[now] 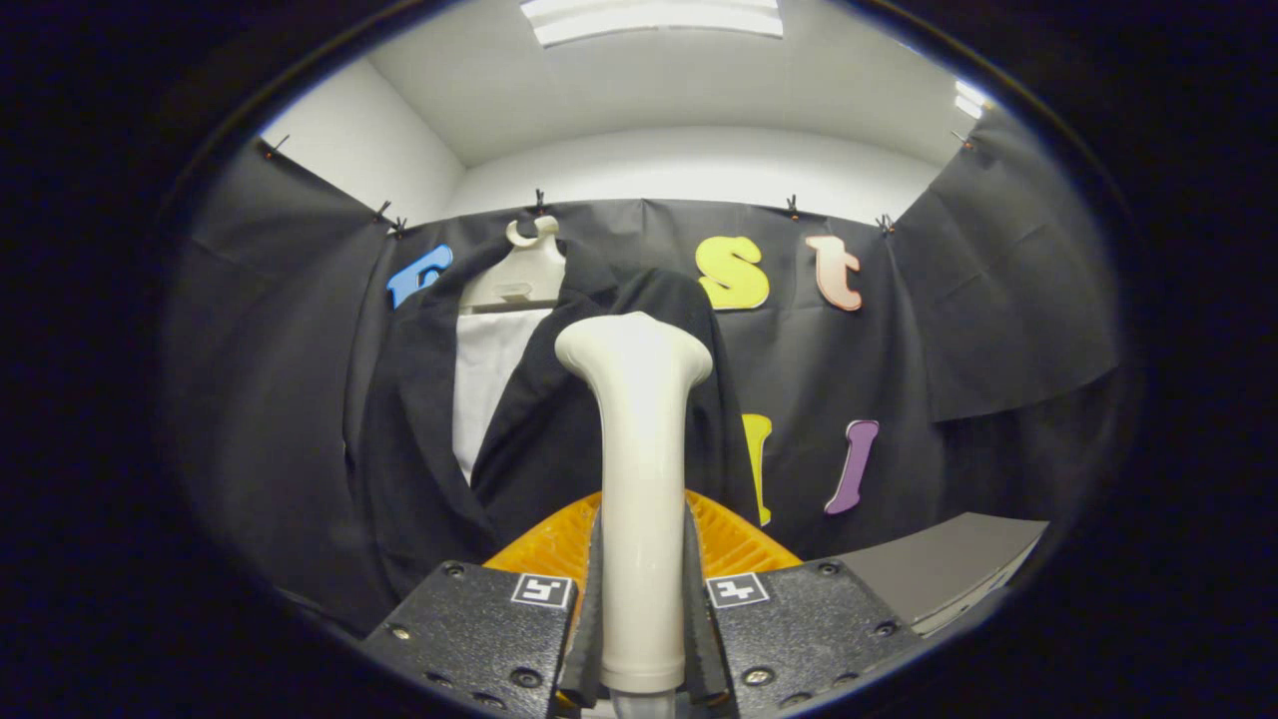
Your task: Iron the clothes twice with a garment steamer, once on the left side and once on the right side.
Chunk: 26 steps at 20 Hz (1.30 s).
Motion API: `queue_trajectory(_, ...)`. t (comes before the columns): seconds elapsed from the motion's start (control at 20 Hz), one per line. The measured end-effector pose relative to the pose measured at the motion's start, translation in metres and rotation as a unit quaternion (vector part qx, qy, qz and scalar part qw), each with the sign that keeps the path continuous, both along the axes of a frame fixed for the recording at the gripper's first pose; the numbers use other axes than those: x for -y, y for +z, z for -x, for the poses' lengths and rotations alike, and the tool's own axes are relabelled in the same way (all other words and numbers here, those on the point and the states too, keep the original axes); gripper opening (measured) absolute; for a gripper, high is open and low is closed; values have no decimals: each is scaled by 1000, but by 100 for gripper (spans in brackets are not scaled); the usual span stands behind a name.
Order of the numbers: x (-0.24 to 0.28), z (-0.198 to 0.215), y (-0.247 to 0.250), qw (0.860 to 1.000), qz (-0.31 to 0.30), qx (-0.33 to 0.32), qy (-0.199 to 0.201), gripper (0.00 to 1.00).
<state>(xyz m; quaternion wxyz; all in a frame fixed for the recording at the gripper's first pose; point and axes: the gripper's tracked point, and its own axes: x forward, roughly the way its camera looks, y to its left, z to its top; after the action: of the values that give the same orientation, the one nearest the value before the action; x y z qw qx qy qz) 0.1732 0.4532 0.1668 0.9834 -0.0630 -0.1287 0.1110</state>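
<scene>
Your jaws are closed tight on the white garment steamer [639, 469], both fingers [589, 619] pressing its handle; its head stands upright before the hanging black jacket [559, 429]; an orange basket [729, 539] sits just beyond.

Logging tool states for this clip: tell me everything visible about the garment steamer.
The garment steamer is a glossy off-white plastic wand, upright, its shaft widening into a flared head at the top. Both fingers of the gripper press on its lower shaft. The head stands in front of the black jacket; contact cannot be told. An orange ribbed basket lies behind the shaft.
</scene>
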Motion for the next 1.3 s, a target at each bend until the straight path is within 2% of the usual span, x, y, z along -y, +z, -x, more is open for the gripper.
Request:
queue_trajectory(0.5,13,32,-71,998,38,-44,-12,36)
queue_trajectory(1.3,35,47,-178,987,76,-142,-28,36)
